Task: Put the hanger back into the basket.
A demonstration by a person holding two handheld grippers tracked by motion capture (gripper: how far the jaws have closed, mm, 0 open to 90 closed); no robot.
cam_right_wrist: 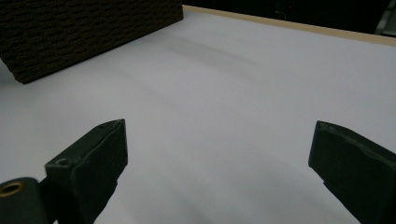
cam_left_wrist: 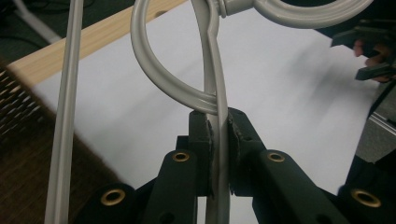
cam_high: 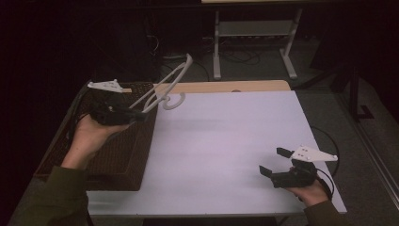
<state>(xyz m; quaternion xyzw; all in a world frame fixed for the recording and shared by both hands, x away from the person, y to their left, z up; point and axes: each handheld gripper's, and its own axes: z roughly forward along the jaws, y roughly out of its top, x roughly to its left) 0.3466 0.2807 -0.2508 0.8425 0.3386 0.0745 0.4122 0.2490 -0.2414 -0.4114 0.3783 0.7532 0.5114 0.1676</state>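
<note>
White hanger [cam_left_wrist: 212, 70] between left gripper [cam_left_wrist: 218, 140] pads

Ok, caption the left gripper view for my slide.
Left claw shut on a white plastic hanger, held above the white table.

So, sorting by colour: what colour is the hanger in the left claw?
Pale grey-white hanger, clearest in the left gripper view, clamped in the left claw.

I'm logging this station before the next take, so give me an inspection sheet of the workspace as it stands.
Surface: white table top, bare, wooden strip at far edge.
Job's things: white plastic hanger, held up off the table; dark woven basket at table's left.
Clutter: nothing seen.
Grippers: left gripper clamped on hanger's bar; right gripper open, empty, low over table.
Cables: black cable trails off right edge.
Surroundings: dark room, white frame legs behind.
</note>
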